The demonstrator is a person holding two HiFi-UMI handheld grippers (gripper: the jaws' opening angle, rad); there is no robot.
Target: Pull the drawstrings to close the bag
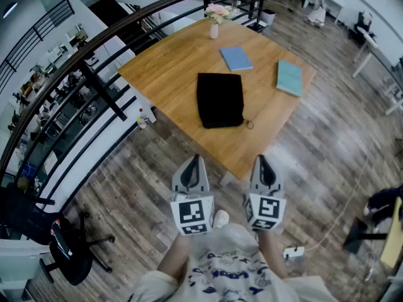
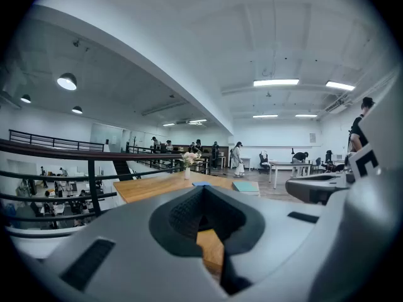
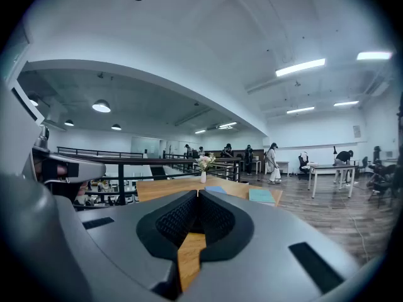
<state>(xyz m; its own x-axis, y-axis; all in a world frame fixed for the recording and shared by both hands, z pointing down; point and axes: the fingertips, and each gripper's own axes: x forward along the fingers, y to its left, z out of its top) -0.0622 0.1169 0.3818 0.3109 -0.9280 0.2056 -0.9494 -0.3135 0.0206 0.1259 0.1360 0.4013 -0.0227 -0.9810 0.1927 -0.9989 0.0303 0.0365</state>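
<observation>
Standing back from the light-brown wooden bench (image 1: pixel 170 68), the person holds both tools low at the bottom centre of the head view, well short of the work. The left claw (image 1: pixel 193 160) and the right claw (image 1: pixel 262 160) each have their jaws pressed together on nothing; each gripper view shows only the bench edge and the room past the tips. The black fabric drawstring bag (image 1: pixel 220 99) lies flat in the middle of the frame, its mouth seemingly at the lower edge, where a thin cord end with a small ring (image 1: pixel 249 124) trails off the lower right corner. A blue book (image 1: pixel 236 58), a teal book (image 1: pixel 289 77) and a small vase of flowers (image 1: pixel 215 19) sit further up the frame, apart from the bag. The step in hand looks like the approach, with no pulling begun. To do it well, both claws would need to open on the way in and come down low over the bag's lower edge. The cord is thin and dark, so nipping it near the ring, not the cloth, seems wise. One claw pinning the bag while the other draws the cord away should stop the light bag sliding on the smooth wood.
</observation>
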